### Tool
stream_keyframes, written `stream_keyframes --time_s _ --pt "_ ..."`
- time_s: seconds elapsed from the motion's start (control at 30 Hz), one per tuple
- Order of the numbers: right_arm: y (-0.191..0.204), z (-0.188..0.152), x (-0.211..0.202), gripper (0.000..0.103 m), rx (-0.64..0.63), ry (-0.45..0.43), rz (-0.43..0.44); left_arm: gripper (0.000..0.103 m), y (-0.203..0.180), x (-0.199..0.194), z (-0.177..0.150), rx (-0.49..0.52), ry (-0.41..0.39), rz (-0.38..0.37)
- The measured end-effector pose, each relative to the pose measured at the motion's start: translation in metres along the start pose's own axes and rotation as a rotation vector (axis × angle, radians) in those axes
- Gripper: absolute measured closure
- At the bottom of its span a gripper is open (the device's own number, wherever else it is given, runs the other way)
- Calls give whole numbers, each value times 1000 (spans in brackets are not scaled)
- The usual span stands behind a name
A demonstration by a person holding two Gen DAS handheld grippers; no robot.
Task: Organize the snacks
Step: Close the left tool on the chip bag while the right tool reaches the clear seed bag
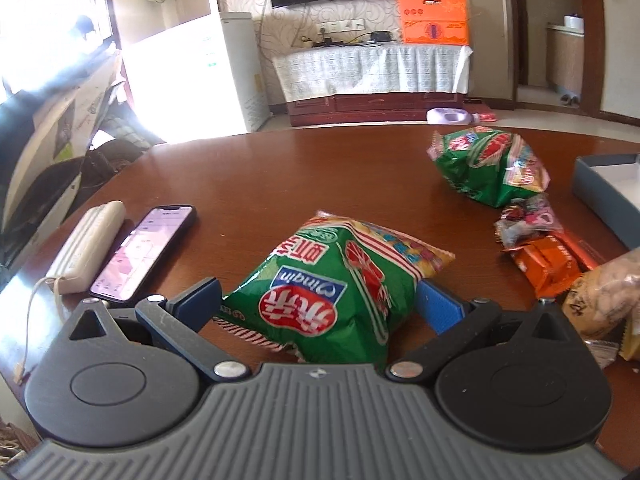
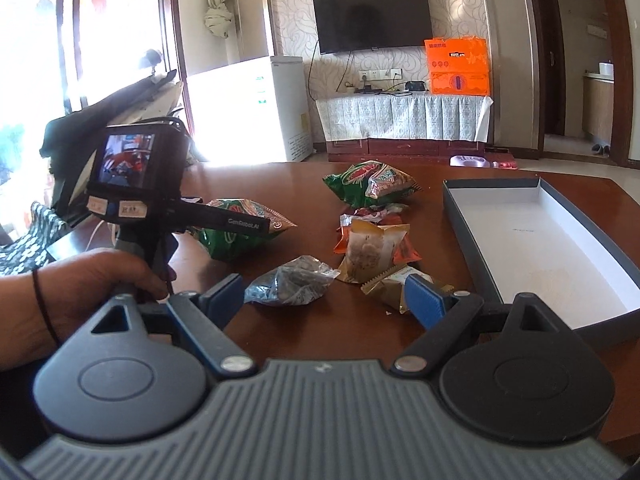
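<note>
Left claw (image 1: pixel 318 300) sits wide open around the puffy green crinkled snack bag (image 1: pixel 336 280), a blue pad on either side, neither visibly pressing it. The bag lies on the glossy brown wooden tabletop (image 1: pixel 256 168). Right claw (image 2: pixel 324 300) is released too, spread over a clear packet of dark bits (image 2: pixel 290 284) and a gold-wrapped snack (image 2: pixel 390 288). Beyond the green bag, small orange and pink packets (image 1: pixel 536 240) cluster, then a second green snack bag (image 1: pixel 488 164). Right of that cluster sits the shallow grey cardboard box (image 2: pixel 492 200), white inside.
</note>
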State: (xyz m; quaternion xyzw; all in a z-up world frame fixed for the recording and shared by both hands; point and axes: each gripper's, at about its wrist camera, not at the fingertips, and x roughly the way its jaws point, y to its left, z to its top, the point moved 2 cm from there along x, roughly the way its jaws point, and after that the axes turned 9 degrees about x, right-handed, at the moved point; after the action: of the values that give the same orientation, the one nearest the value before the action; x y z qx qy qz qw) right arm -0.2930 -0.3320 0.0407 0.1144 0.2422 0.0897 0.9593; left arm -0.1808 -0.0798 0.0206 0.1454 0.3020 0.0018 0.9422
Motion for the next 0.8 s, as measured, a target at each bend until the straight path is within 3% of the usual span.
stream_keyframes --time_s 0.13,0.37,0.53,0.7,0.8 --pt "-3 0 2 14 27 29 18 0 -2 -1 -1 9 4 -47" --pt "5 -8 8 14 4 83 39 0 14 2 5 -78 -18 -70" --pt "7 -11 12 14 -2 113 54 0 12 5 13 -14 -50 -29" --pt "10 -13 13 14 -11 128 63 0 12 5 18 39 -106 -61" --pt "12 -13 16 14 -11 141 68 0 12 13 18 53 -82 -79"
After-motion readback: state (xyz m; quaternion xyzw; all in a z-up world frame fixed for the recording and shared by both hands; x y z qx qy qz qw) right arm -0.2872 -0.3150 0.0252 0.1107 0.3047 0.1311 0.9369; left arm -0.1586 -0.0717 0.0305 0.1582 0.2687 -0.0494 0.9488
